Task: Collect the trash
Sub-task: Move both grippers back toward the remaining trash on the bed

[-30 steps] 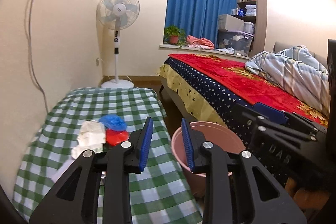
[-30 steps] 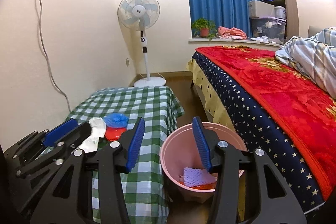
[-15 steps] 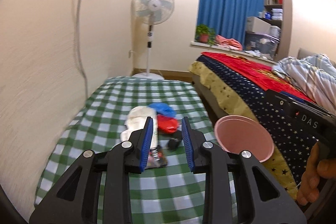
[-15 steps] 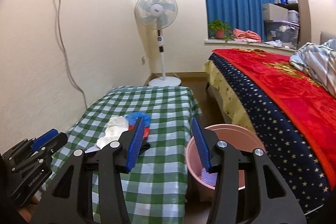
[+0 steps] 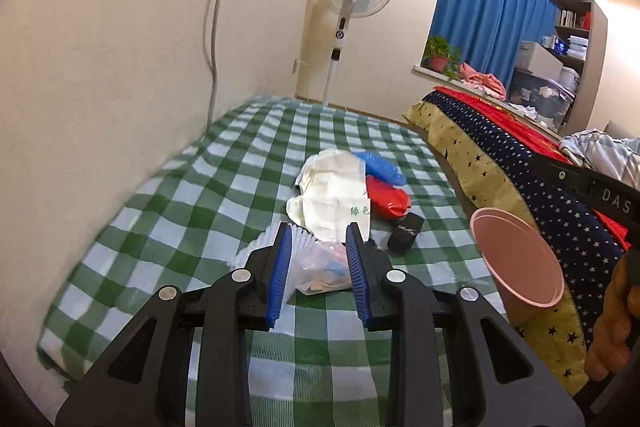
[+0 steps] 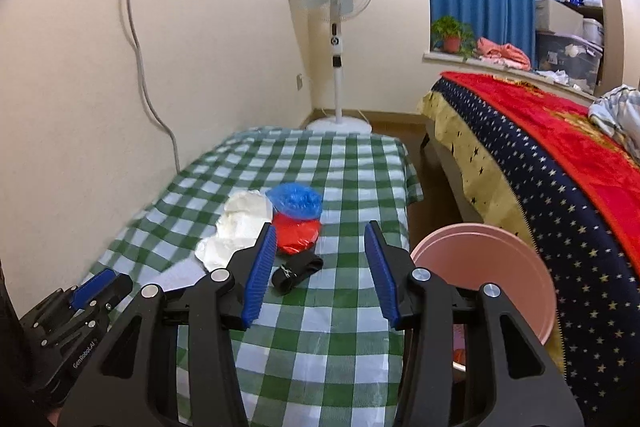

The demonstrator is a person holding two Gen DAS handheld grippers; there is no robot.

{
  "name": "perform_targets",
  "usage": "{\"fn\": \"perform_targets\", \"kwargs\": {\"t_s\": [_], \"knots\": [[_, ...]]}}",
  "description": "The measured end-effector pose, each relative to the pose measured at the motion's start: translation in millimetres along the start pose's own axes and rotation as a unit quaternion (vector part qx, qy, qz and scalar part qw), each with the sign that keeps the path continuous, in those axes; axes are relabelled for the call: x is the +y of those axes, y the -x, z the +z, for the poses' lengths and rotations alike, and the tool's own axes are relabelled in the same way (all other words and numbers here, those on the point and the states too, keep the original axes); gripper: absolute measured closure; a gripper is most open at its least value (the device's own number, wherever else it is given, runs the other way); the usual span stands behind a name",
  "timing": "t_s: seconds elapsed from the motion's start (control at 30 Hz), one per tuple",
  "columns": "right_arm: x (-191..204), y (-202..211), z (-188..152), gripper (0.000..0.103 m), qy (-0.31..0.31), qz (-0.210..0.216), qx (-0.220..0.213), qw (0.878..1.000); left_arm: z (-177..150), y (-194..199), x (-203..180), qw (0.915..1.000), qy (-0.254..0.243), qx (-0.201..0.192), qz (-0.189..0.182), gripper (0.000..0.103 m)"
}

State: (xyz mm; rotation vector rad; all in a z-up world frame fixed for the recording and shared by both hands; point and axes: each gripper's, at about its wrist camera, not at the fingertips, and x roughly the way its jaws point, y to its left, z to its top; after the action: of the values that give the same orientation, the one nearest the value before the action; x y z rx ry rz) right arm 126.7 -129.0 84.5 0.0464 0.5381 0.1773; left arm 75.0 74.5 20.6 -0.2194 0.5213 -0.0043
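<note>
Crumpled clear plastic bag [image 5: 320, 269] between parted left gripper [image 5: 318, 277] pads, unpinched; right gripper [image 6: 322, 269] released; round pink plastic bin [image 6: 496, 267] beside table, contents unclear.

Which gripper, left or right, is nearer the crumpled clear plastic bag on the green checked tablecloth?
Left. The left gripper frames the crumpled clear plastic bag between its open jaws, while the right gripper hangs off to the side, open over the small black item.

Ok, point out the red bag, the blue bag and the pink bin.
red bag [image 6: 298, 235], right wrist view, middle of its crumpled top.
blue bag [image 6: 294, 200], right wrist view, centre of its dome.
pink bin [image 6: 520, 267], right wrist view, inner wall.
</note>
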Motion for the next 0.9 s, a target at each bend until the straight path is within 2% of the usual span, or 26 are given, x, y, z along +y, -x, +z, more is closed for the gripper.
{"fn": "perform_targets", "kwargs": {"t_s": [0.07,0.17,0.27,0.37,0.77,0.9], "knots": [[-2,-12,-1,0.057,0.000,0.000,0.009,1.000,0,-10,1,1.0000,0.000,0.001,0.002,0.074],[0,-35,-5,0.057,0.001,0.000,0.027,1.000,-1,-26,3,0.9999,0.005,0.015,-0.001,0.065],[2,-59,-8,0.057,-0.001,0.005,0.046,0.999,-5,-41,4,0.9995,-0.001,0.030,0.007,0.063],[6,-79,-13,0.056,-0.006,0.009,0.068,0.998,-6,-48,11,0.9991,0.015,0.039,0.009,0.060],[3,-142,-31,0.050,-0.083,0.030,0.134,0.987,-16,-66,16,0.9972,0.026,0.070,-0.003,0.060],[4,-156,-36,0.050,-0.088,0.039,0.154,0.983,-19,-69,16,0.9966,0.027,0.078,-0.003,0.060]]}}
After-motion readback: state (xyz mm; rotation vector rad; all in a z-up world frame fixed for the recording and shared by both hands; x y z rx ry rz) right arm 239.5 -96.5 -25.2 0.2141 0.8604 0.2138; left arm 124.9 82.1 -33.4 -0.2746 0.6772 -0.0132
